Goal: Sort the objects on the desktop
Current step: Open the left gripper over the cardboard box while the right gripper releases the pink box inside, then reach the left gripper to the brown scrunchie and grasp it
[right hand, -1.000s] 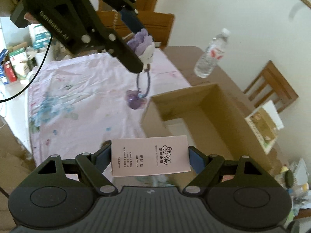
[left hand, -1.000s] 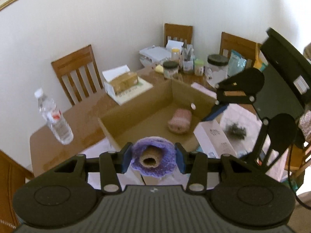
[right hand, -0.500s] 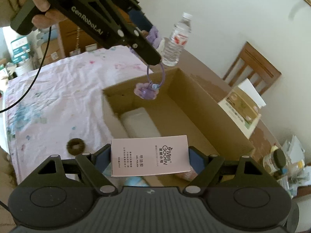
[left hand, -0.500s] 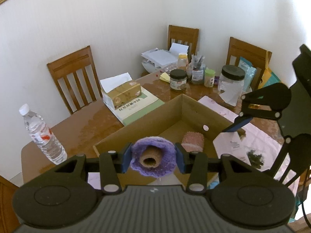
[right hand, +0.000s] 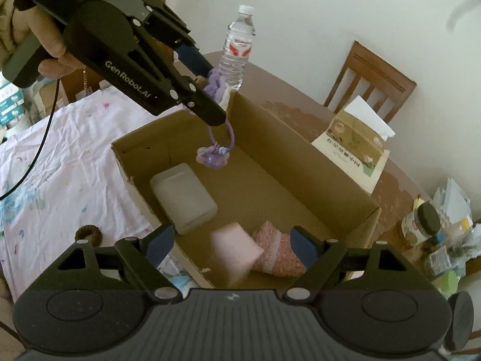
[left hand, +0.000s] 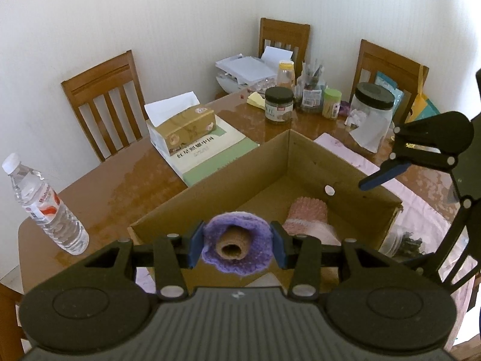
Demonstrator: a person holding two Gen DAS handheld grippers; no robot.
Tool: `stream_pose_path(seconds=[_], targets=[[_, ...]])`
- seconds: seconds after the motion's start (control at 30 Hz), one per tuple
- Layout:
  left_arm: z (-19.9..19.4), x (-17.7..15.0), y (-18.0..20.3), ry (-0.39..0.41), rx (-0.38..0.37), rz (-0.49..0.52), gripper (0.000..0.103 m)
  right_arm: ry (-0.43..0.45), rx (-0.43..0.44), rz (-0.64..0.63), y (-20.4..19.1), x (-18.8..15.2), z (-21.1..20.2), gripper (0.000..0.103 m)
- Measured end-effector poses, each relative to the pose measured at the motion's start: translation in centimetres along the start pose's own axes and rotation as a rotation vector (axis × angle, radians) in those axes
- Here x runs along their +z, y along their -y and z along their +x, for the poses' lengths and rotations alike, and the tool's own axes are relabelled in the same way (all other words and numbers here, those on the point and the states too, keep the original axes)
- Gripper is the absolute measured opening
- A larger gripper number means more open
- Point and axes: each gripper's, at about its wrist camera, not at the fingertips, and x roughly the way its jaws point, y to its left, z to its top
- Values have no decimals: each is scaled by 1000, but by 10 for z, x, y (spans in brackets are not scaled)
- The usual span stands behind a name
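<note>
A: What is blurred?
B: The pale pink box [right hand: 236, 248] between the opening jaws of the right gripper [right hand: 231, 242] is smeared; its print cannot be read.

A: What is hidden?
B: The white container [right hand: 183, 197] is covered in the left wrist view by the left gripper [left hand: 237, 243].

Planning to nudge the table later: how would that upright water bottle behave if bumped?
The water bottle stands tall on a narrow base, so it would probably tip easily. It looks nearly full, so likely fairly heavy. Its round body would probably roll across the bare wooden table.
</note>
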Motion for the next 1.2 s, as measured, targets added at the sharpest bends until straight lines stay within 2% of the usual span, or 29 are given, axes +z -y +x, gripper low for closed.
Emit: stream_pose_path(seconds=[0.1, 0.17, 0.23, 0.37, 0.43, 0.77, 0.9, 1.2], targets=[[5, 1, -1, -6, 10, -1, 48, -6, -9, 12, -1, -4, 0, 87], [8, 2, -3, -1, 23, -4, 53, -5, -8, 17, -3, -5, -1, 87], [10, 3, -5, -7, 38, -13, 67, -3, -6, 21, -5, -7, -2, 87], [9, 0, -8, -15, 32, -23, 71, -4, -7, 15, -11, -8, -6, 88], [5, -3, -7, -13, 35, -23, 77, -2, -9, 19, -13, -10, -9, 88], [-25, -32, 5, -14, 39, 11, 79, -8, 7, 30, -32, -19, -12, 88], [-42, -46, 11, -4, 34, 6, 83, -8, 19, 32, -44, -23, -13, 88], [-73, -84, 25, 1, 12, -14, 84, -10, 41, 24, -72, -33, -22, 88]])
